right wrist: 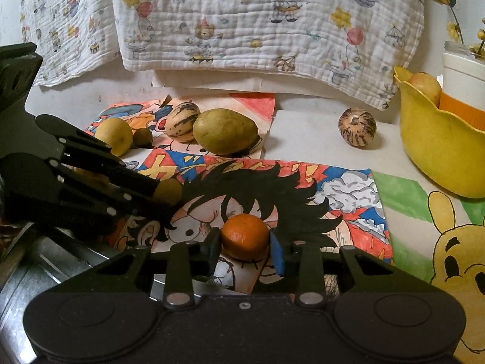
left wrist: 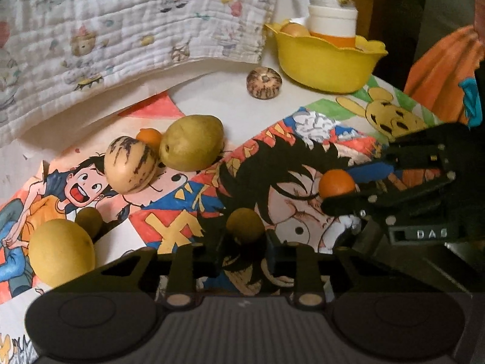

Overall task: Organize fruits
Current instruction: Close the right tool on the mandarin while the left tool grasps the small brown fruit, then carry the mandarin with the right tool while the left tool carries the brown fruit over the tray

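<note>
A white tabletop (right wrist: pixel 318 139) is spread with coloured cartoon drawings on paper (right wrist: pixel 272 188), and a quilted white cloth printed with small bears and balloons (right wrist: pixel 242 30) hangs behind it.

The left gripper (left wrist: pixel 245 244) has its jaws drawn in narrow around a small round brownish-yellow fruit (left wrist: pixel 245 226); in its own view the fruit sits between the two fingers, and in the right wrist view the same fruit shows at the fingertips, low over the drawing of a dark-haired cartoon face.

The right gripper (right wrist: pixel 245 251) is likewise closed tight on a small round orange fruit (right wrist: pixel 245 236), a blue pad (right wrist: pixel 278 253) against one side and a dark finger against the other. The left wrist view shows this orange fruit clamped at the finger ends, just above the paper.

Further back on the drawings lies a cluster: a large olive-green oval fruit (right wrist: pixel 225 131), touching a cream fruit with dark purple stripes (right wrist: pixel 182 121), with a second small orange one (left wrist: pixel 149 137) tucked behind them. A pale yellow round fruit (right wrist: pixel 114 135) and a little brown one (right wrist: pixel 143 136) lie just beside these. A second striped fruit (right wrist: pixel 357 126) sits alone on bare table near a yellow scallop-rimmed plastic bowl (right wrist: pixel 439 157), which holds a yellowish fruit (right wrist: pixel 426 86) and a white-and-orange container (right wrist: pixel 463 91).
</note>
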`<state>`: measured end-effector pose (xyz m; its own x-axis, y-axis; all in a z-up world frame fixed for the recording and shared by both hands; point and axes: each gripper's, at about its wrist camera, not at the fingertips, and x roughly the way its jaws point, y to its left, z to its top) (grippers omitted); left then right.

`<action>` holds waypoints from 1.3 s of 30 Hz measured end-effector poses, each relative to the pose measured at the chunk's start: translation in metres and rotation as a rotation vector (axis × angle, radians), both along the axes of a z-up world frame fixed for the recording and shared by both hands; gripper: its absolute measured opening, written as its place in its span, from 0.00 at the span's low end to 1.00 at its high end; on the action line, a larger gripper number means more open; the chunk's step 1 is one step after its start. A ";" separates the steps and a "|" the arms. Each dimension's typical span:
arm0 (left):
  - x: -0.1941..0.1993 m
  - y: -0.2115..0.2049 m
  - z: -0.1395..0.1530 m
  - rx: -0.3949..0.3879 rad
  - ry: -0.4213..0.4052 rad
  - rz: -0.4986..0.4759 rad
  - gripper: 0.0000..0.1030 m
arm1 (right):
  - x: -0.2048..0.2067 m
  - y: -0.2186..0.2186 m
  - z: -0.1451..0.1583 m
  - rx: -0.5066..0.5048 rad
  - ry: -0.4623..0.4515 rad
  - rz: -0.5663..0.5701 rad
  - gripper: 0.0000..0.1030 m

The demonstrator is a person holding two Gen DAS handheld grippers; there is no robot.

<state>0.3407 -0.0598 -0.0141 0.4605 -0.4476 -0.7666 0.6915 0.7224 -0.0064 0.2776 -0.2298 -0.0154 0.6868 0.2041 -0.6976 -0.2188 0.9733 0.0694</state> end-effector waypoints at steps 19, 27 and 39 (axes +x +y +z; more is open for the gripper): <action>0.003 -0.006 0.004 -0.025 -0.013 0.039 0.30 | -0.001 0.003 0.003 -0.011 -0.017 0.015 0.35; -0.032 0.017 0.029 -0.077 -0.046 0.100 0.30 | -0.028 0.012 0.029 -0.027 -0.071 0.054 0.35; -0.121 0.069 0.052 -0.147 -0.072 0.205 0.30 | -0.097 0.060 0.043 0.043 -0.082 0.177 0.35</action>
<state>0.2201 0.0092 0.0383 0.6041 -0.4436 -0.6621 0.5336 0.8422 -0.0774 0.1804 -0.1697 0.0277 0.6914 0.3551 -0.6291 -0.3930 0.9156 0.0849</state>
